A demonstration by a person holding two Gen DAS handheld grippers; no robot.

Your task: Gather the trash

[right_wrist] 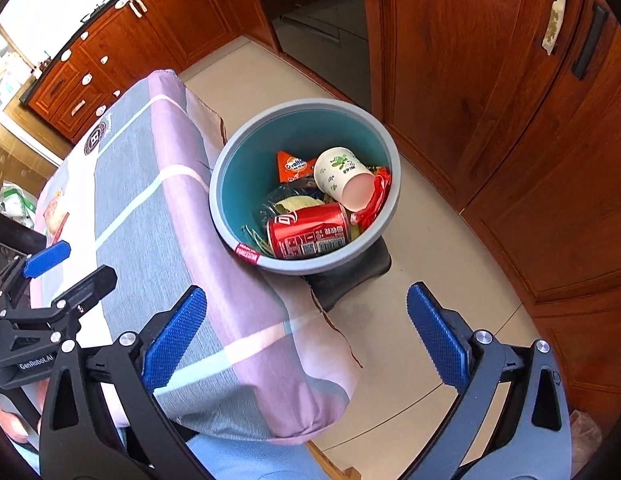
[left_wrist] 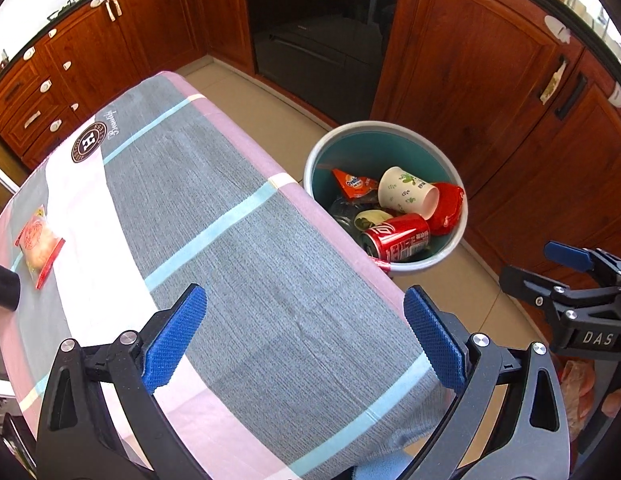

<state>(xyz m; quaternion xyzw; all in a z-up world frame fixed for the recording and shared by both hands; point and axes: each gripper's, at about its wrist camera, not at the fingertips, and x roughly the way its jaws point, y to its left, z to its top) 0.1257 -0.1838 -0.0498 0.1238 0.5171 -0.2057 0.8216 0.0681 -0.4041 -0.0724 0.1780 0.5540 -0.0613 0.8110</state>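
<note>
Snack packet lies flat on the table, far left edge, well apart from the bin holding red can and paper cup. Left gripper spread wide, empty; right gripper likewise.

Empty right tongs gape above the table edge, facing the filled bin.

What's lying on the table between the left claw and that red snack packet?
Nothing: only bare checked tablecloth lies between the open left gripper and the snack packet, seen in the left wrist view.
</note>
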